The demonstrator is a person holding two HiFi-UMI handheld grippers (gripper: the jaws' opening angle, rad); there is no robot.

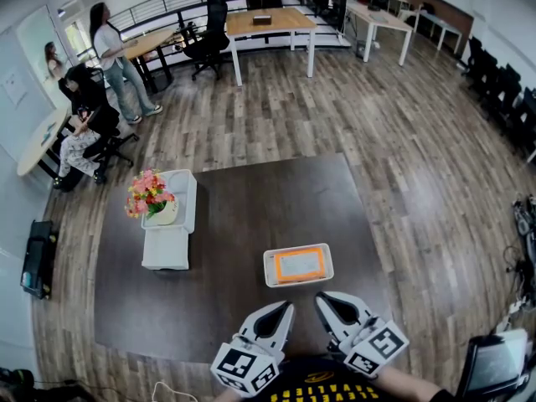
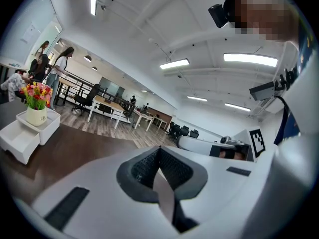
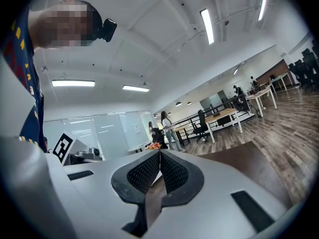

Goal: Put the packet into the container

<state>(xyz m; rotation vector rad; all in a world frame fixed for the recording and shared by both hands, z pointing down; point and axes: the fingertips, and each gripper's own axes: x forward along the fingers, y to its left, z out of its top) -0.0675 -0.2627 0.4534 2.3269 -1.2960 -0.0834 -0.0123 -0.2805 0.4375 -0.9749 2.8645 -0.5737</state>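
- Holding my left gripper (image 1: 287,308) and right gripper (image 1: 322,300) over the tabletop's (image 1: 251,216) near edge, both with jaws pressed together and empty.
- Orange packet (image 1: 299,264) lies inside the white container (image 1: 268,268), near that edge.
- Flower pot (image 2: 36,116) lettering is too small to read.

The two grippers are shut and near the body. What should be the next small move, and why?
Probably no reach towards the container: the orange packet seems to lie inside it already. The left gripper and right gripper are both shut, empty and apart from it. I would only hold them where they are.
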